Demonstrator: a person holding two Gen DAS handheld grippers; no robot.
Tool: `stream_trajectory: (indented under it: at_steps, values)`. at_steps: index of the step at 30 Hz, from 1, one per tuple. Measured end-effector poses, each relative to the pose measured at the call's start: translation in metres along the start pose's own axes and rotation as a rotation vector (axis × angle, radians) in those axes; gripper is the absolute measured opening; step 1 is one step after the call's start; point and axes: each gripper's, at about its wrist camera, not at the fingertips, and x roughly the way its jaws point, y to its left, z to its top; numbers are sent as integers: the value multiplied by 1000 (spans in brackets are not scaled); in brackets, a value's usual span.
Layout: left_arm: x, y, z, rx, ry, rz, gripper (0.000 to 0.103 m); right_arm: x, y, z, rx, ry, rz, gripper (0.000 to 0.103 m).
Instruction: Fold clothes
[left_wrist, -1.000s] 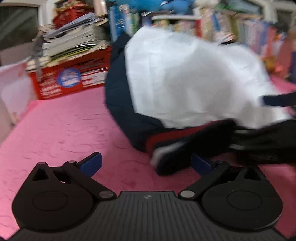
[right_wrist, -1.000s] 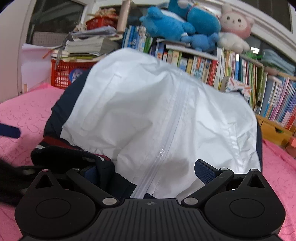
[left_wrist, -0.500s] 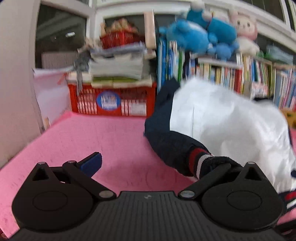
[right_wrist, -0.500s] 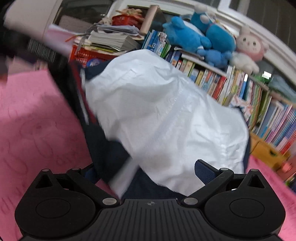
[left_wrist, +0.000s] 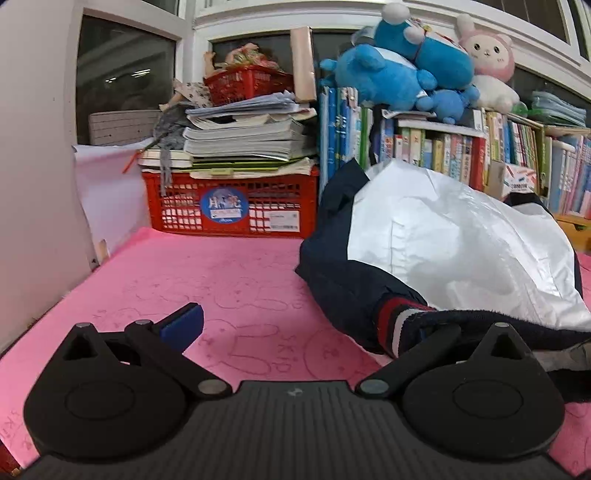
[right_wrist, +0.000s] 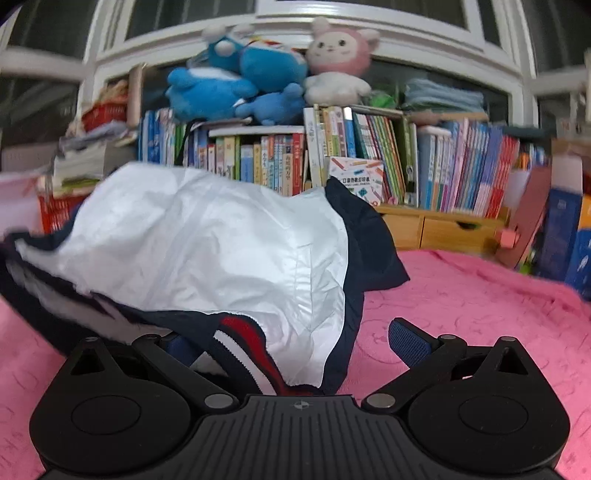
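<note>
A navy jacket with a white lining (left_wrist: 443, 240) lies bunched on the pink blanket (left_wrist: 221, 280), inside out. My left gripper (left_wrist: 303, 328) is open at the jacket's left side. Its left blue pad (left_wrist: 181, 325) shows over bare blanket, and the red-and-white striped cuff (left_wrist: 395, 325) drapes over its right finger. In the right wrist view the jacket (right_wrist: 221, 240) fills the left and centre. My right gripper (right_wrist: 295, 347) is open, with the striped hem (right_wrist: 240, 336) lying between its fingers. The cloth partly hides its left pad, and its right pad (right_wrist: 406, 343) is free.
A red crate (left_wrist: 229, 210) topped with stacked books (left_wrist: 243, 136) stands at the back left, by a white wall. A bookshelf (right_wrist: 369, 162) with plush toys (right_wrist: 236, 85) runs along the back, above wooden drawers (right_wrist: 443, 229). Bare pink blanket (right_wrist: 461, 295) lies right of the jacket.
The left gripper drew back and levelled, so the jacket now sits to its right. The right gripper swung toward the jacket's right edge. The striped hem now lies between its fingers.
</note>
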Motion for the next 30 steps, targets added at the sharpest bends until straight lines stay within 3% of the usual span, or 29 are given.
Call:
stream_trajectory:
  at_steps: [4,8,10,13,17,21,24,30]
  values:
    - [2,-8,-3,36,-12,8,103,1,-3,6,19,-14,-24,103]
    - [0,-2,-1,-12,-49,94,103,9,38,-9,-329,-46,-239,103]
    - [-4,10,3,-77,-59,96,103,13,49,-26,-494,-52,-301,103]
    - [-8,27,8,-137,-57,88,103,20,37,-37,-509,-31,-349,103]
    - [-14,30,0,-85,-6,23,103,8,-3,-23,-337,-1,-314,103]
    - [-36,34,-11,-5,24,-72,103,-37,-28,-17,-380,-29,-287,103]
    - [-57,45,-14,-7,64,-152,103,-80,-44,-13,-411,-38,-253,103]
    - [-123,53,-25,74,57,-170,103,-161,-49,-18,-501,-60,-217,103]
